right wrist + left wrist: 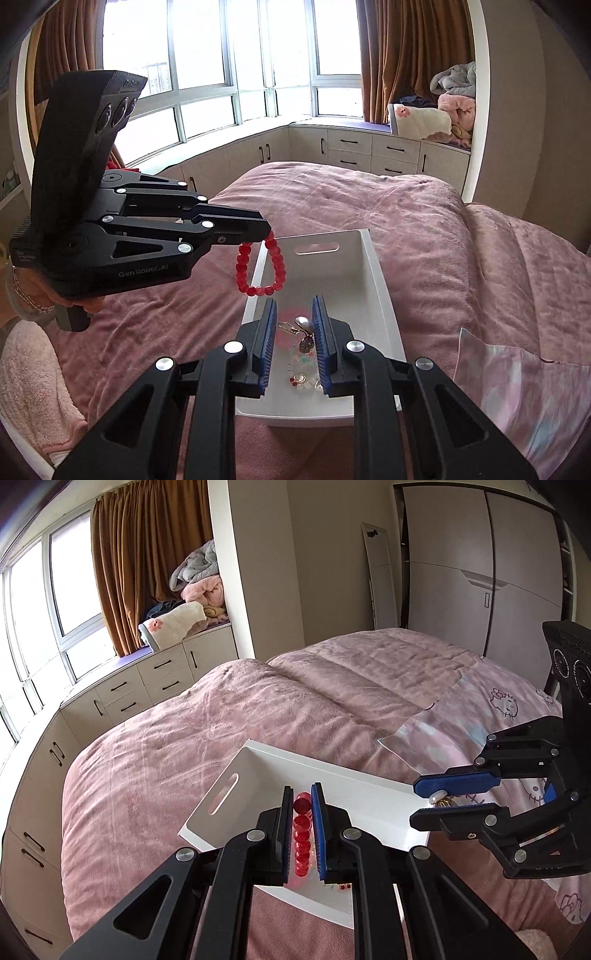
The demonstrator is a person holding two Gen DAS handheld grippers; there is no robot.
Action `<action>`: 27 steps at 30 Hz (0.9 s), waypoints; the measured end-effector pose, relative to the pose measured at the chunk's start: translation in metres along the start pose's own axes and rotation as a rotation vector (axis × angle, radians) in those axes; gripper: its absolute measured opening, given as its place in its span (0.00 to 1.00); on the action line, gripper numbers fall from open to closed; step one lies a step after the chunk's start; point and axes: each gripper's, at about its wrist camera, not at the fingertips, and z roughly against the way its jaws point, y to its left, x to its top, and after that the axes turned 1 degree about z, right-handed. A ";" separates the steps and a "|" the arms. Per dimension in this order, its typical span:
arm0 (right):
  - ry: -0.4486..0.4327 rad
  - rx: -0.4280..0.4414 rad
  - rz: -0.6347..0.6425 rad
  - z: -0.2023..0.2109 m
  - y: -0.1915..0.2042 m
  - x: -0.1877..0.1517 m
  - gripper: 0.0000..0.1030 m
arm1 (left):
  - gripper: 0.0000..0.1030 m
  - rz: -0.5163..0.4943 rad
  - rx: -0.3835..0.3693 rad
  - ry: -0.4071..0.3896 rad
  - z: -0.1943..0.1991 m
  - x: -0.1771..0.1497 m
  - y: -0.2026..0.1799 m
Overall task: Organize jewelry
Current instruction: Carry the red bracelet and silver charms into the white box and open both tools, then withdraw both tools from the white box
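White tray (373,266) interior mostly bare, small jewelry (301,373) at near end

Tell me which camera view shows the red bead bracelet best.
The right wrist view: the red bead bracelet hangs as a full loop from the left gripper, above the white tray. The left wrist view shows only a short row of its beads pinched between that gripper's own fingers; the rest is hidden.

Two grippers are in view, the left gripper (266,229) and the right gripper (424,802). There is one white tray (373,273) on one pink bed (424,221), and one red bead bracelet (260,269). Loose small jewelry pieces (304,354) lie in the tray, too tangled to count
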 end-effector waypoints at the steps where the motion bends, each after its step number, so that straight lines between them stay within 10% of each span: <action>1: 0.008 0.004 -0.013 -0.004 -0.005 -0.003 0.20 | 0.15 0.002 -0.004 0.011 -0.010 0.000 -0.001; 19: 0.086 0.007 -0.127 -0.064 -0.044 -0.032 0.22 | 0.16 0.135 0.011 0.126 -0.119 -0.029 0.010; 27: 0.019 0.004 -0.128 -0.049 -0.038 -0.024 0.61 | 0.61 0.140 0.089 0.006 -0.081 -0.023 0.019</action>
